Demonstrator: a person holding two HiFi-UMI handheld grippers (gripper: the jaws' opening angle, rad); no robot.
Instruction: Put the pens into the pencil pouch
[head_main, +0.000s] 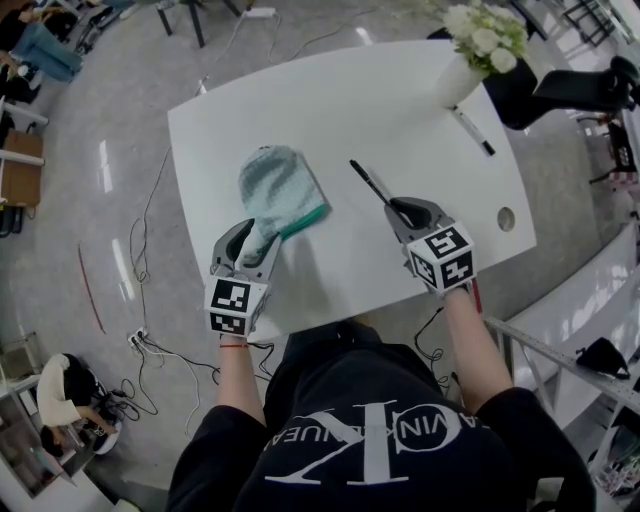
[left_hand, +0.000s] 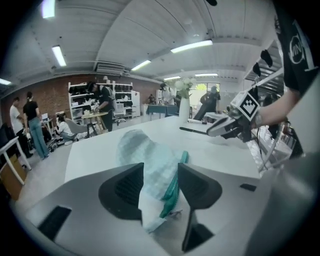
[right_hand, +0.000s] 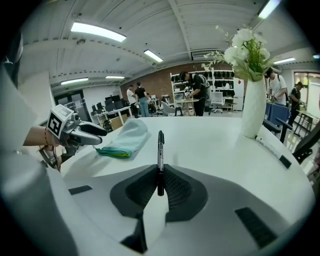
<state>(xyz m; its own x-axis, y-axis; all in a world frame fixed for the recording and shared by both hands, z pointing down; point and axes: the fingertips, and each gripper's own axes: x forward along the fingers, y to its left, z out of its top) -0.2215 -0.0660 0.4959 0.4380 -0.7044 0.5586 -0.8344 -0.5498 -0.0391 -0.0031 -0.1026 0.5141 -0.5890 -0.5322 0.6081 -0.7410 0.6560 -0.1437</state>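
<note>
Right tongs (head_main: 405, 213) clenched on black pen (head_main: 368, 180), pen pointing away across table (head_main: 400, 100). Left tongs (head_main: 250, 242) spread wide, end of teal pouch (head_main: 280, 190) loose between jaws, looks unpinched. Risk: pouch mouth sags shut or slides when pen pushes in; thin pen may pivot in grip.

White table (head_main: 390, 110) carries pouch (head_main: 280, 190), vase (head_main: 457, 82), pen (head_main: 472, 131).

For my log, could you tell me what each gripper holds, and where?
The right gripper clamps the black pen by one end. The left gripper straddles the pouch at its zipper end; grip unclear.
</note>
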